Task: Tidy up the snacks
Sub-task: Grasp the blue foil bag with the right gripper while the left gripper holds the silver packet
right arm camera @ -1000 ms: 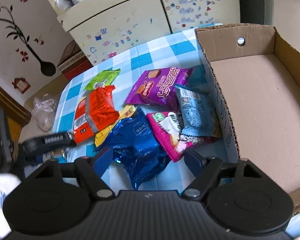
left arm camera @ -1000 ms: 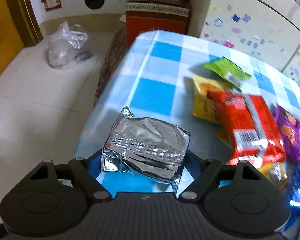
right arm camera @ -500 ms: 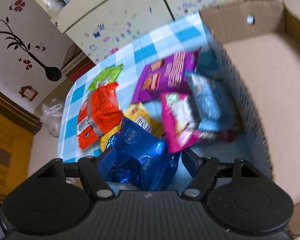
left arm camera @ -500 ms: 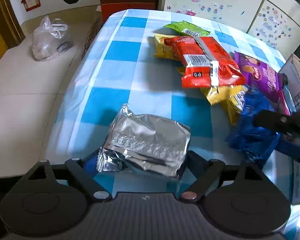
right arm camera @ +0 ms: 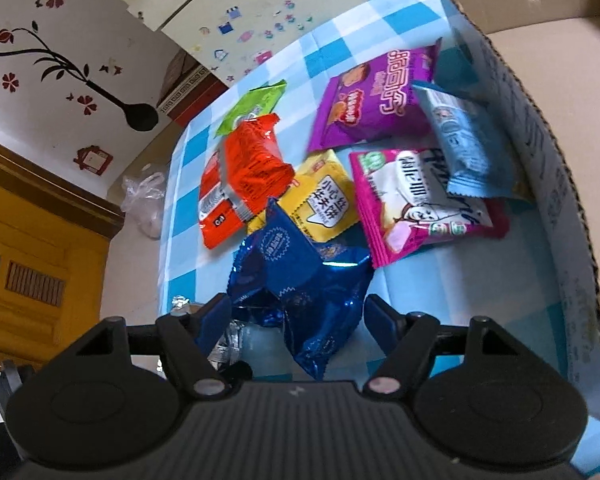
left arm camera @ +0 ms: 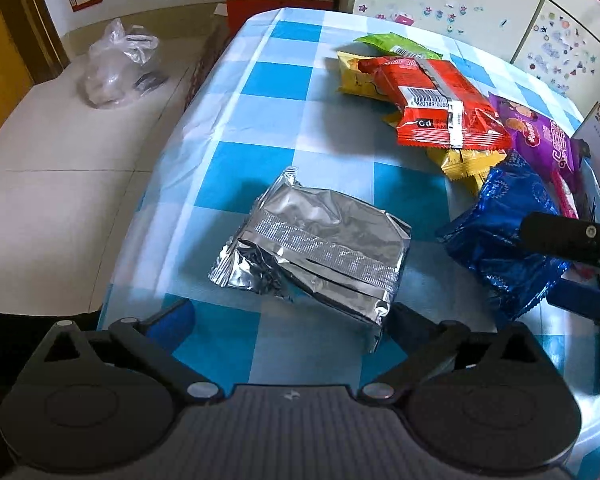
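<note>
A crumpled silver foil packet (left arm camera: 316,256) lies on the blue-checked tablecloth (left arm camera: 260,120) between the jaws of my left gripper (left arm camera: 290,318). Those jaws are opening wide and the left pad stands clear of the foil. My right gripper (right arm camera: 298,320) is shut on a shiny blue packet (right arm camera: 300,272), its jaws opening slightly. That packet (left arm camera: 496,240) bulges between the pads, and one right finger (left arm camera: 556,236) crosses it in the left wrist view. A cardboard box (right arm camera: 540,140) stands open on the right.
A red packet (right arm camera: 244,176), yellow (right arm camera: 324,200), purple (right arm camera: 380,96), pink (right arm camera: 412,200), light blue (right arm camera: 464,140) and green (right arm camera: 256,104) ones lie in a pile beside the box. The table edge drops to the floor at left, where a plastic bag (left arm camera: 120,64) sits.
My left gripper's jaws have spread off the silver packet, which now rests on the cloth closer to the pile. The blue packet has bunched up between my right gripper's pads.
</note>
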Demonstrator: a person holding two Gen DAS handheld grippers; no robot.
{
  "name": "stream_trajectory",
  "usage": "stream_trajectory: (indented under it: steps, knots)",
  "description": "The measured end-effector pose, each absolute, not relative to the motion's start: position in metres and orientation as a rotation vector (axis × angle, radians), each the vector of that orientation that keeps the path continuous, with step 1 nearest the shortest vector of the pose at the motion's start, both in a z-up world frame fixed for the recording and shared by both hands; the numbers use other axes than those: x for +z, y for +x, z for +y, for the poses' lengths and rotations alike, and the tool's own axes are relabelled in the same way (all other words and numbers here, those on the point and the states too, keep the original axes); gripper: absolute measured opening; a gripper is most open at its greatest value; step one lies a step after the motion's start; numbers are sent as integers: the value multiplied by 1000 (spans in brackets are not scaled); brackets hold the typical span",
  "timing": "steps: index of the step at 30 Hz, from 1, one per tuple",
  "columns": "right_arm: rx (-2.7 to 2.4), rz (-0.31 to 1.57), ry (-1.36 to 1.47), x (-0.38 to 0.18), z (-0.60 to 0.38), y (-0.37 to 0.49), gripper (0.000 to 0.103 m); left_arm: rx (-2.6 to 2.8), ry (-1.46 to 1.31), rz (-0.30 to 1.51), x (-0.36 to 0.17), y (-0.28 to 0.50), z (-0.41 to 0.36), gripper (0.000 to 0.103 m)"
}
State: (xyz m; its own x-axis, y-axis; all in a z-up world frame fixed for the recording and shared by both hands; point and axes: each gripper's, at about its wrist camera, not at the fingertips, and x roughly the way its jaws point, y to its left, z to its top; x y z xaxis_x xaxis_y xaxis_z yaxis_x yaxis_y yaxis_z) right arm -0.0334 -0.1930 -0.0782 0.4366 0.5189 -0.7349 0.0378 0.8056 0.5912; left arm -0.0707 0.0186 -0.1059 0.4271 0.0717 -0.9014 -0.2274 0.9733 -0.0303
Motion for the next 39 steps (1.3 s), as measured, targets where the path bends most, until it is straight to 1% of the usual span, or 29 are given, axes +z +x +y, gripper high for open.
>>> stream_trajectory:
  steps: [5, 7, 10, 13, 15, 21, 26, 39]
  knots:
    - [286, 1076, 575, -77, -194, -33, 83, 189, -148, 1091, -107, -74, 18, 103]
    - [285, 1079, 587, -78, -196, -32, 85, 186, -150, 1093, -106, -74, 18, 103]
    - [286, 1085, 609, -80, -196, -30, 85, 174, -180, 1086, -104, -75, 24, 103]
    - [287, 1083, 608, -81, -193, -27, 85, 169, -249, 1029, -96, -78, 31, 103]
    - [287, 1089, 608, -83, -190, -26, 85, 160, -217, 992, -91, -78, 27, 103]
    - [283, 1105, 624, -87, -187, -24, 85, 133, -128, 1000, -97, -71, 13, 103]
    - [278, 1111, 602, -86, -185, -24, 89, 163, -124, 990, -101, -65, 15, 103]
    - [290, 1113, 501, -87, -164, -26, 92, 188, -86, 987, -107, -61, 10, 103]
